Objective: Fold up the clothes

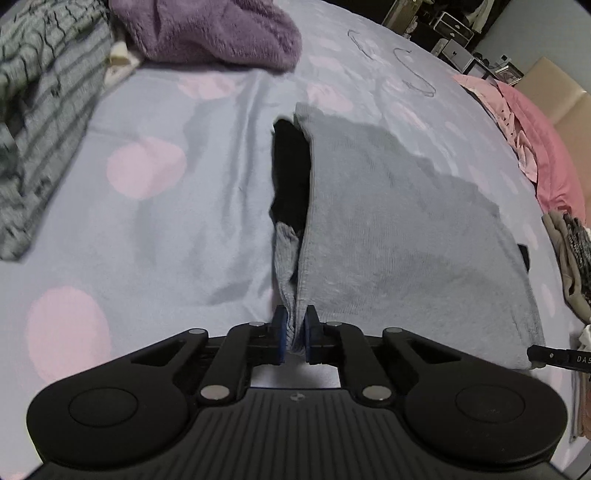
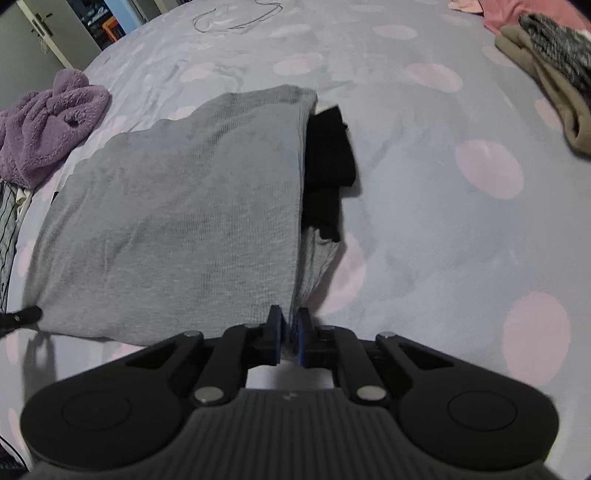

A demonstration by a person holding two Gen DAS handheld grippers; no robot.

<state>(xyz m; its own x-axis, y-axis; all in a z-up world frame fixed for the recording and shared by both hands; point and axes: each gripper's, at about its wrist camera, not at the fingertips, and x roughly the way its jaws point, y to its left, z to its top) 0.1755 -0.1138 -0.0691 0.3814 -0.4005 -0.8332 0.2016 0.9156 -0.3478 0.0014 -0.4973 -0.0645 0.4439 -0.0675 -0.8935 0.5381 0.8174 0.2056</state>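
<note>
A grey knit garment (image 1: pixel 399 236) lies on the bed, folded over with black fabric (image 1: pixel 290 173) showing inside its open edge. My left gripper (image 1: pixel 295 338) is shut on the garment's near left corner. In the right wrist view the same grey garment (image 2: pixel 177 221) spreads to the left, with the black fabric (image 2: pixel 328 158) showing at its right edge. My right gripper (image 2: pixel 290 339) is shut on its near right corner. The tip of the right gripper shows at the right of the left wrist view (image 1: pixel 554 356).
The bed sheet (image 1: pixel 159 221) is lilac with pink dots. A purple fleece (image 1: pixel 210 29) and a striped grey garment (image 1: pixel 44 110) lie far left. Pink clothes (image 1: pixel 517 122) and a beige and grey pile (image 2: pixel 550 74) lie to the right. A door (image 2: pixel 40 33) stands beyond the bed.
</note>
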